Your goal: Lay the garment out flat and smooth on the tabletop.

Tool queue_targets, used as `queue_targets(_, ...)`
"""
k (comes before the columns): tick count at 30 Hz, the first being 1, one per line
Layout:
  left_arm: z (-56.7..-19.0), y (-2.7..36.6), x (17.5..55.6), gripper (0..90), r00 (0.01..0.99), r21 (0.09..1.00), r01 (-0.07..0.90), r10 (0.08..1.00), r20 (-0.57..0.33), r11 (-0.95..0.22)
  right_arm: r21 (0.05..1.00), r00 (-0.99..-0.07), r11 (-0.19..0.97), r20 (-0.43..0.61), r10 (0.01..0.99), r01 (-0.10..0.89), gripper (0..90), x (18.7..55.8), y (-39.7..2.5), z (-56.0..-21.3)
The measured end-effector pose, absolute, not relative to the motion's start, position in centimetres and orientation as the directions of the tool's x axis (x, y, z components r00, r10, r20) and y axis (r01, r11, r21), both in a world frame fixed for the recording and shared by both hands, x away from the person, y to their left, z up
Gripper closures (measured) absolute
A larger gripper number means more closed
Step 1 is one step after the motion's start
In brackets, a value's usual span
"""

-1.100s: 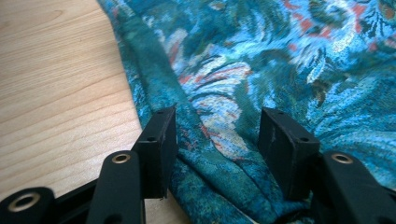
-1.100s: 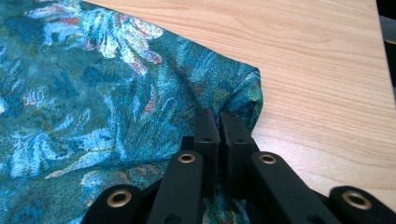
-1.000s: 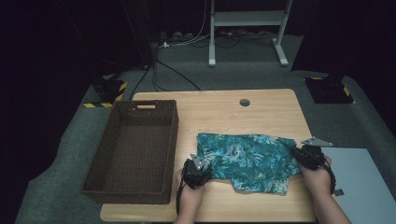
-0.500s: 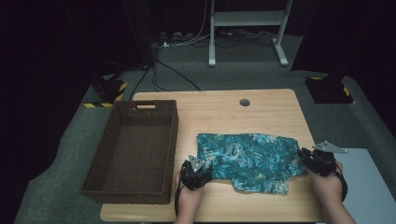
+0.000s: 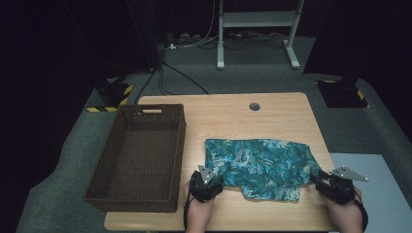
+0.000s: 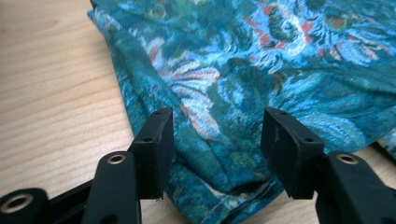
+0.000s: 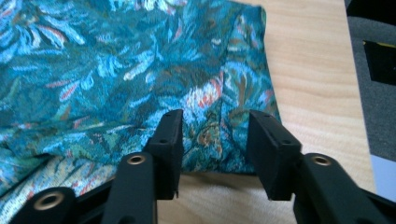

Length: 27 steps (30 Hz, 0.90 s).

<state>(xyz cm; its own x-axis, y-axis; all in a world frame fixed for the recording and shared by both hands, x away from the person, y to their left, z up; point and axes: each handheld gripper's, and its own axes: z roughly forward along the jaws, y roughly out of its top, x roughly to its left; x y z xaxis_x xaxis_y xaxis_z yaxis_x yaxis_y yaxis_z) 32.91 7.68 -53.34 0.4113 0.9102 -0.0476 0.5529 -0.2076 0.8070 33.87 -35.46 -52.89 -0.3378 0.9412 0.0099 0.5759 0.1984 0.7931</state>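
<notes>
High view: a teal patterned cloth [image 5: 260,167] lies flat on the near half of the wooden table [image 5: 272,114], to the right of a dark wicker basket [image 5: 138,155]. The left gripper [image 5: 208,182] sits at the cloth's near left corner; the right gripper [image 5: 324,183] sits at its near right edge.

Left gripper view: the left gripper [image 6: 215,142] has its jaws spread wide, one on each side of a folded, hemmed corner of the cloth [image 6: 261,60]. The fabric lies between them, unclamped.

Right gripper view: the right gripper [image 7: 215,144] also stands wide apart, straddling the cloth's [image 7: 116,70] near edge close to its right corner, with bare table [image 7: 308,65] just beyond.
</notes>
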Motion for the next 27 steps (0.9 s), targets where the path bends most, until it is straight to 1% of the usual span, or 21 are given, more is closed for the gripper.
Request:
queue_targets(2,-53.5,7.8,32.9,46.7,0.410,0.801,0.559,0.911,-0.043,-0.214,0.790,-0.342,0.202,0.011,0.939,0.579,56.1,33.8,-35.4,-53.2)
queue_targets(4,-53.6,7.8,33.0,48.8,0.408,0.796,0.565,0.912,-0.043,-0.215,0.788,-0.343,0.206,0.007,0.939,0.580,53.4,33.9,-35.3,-53.3)
queue_targets(9,-54.0,7.8,33.0,55.2,0.404,0.783,0.580,0.914,-0.037,-0.224,0.782,-0.334,0.210,-0.002,0.943,0.587,50.2,33.9,-34.9,-53.7)
queue_targets(13,-54.1,7.8,33.1,58.2,0.404,0.774,0.592,0.914,-0.045,-0.224,0.773,-0.338,0.225,-0.014,0.941,0.593,50.8,34.0,-34.7,-53.9)
queue_targets(15,-54.1,7.7,33.1,61.1,0.405,0.773,0.593,0.913,-0.043,-0.226,0.770,-0.322,0.212,-0.010,0.947,0.601,49.4,34.1,-34.7,-53.9)
queue_targets(18,-54.1,7.6,33.1,66.1,0.403,0.773,0.591,0.914,-0.036,-0.230,0.768,-0.319,0.208,-0.005,0.948,0.606,50.6,34.1,-34.7,-53.9)
queue_targets(21,-54.1,7.7,33.1,72.1,0.398,0.773,0.592,0.917,-0.035,-0.228,0.769,-0.333,0.215,-0.002,0.943,0.602,58.6,34.1,-34.6,-53.9)
queue_targets(24,-54.1,7.6,33.2,78.8,0.402,0.773,0.594,0.915,-0.042,-0.225,0.772,-0.348,0.227,-0.008,0.938,0.594,69.9,34.0,-34.4,-53.9)
queue_targets(26,-54.1,7.6,33.2,81.2,0.404,0.773,0.592,0.914,-0.040,-0.228,0.773,-0.362,0.241,-0.016,0.932,0.587,79.6,34.0,-34.1,-53.9)
queue_targets(27,-54.1,7.5,33.2,81.8,0.406,0.773,0.591,0.913,-0.039,-0.230,0.774,-0.367,0.251,-0.025,0.930,0.582,82.2,33.9,-33.9,-53.9)
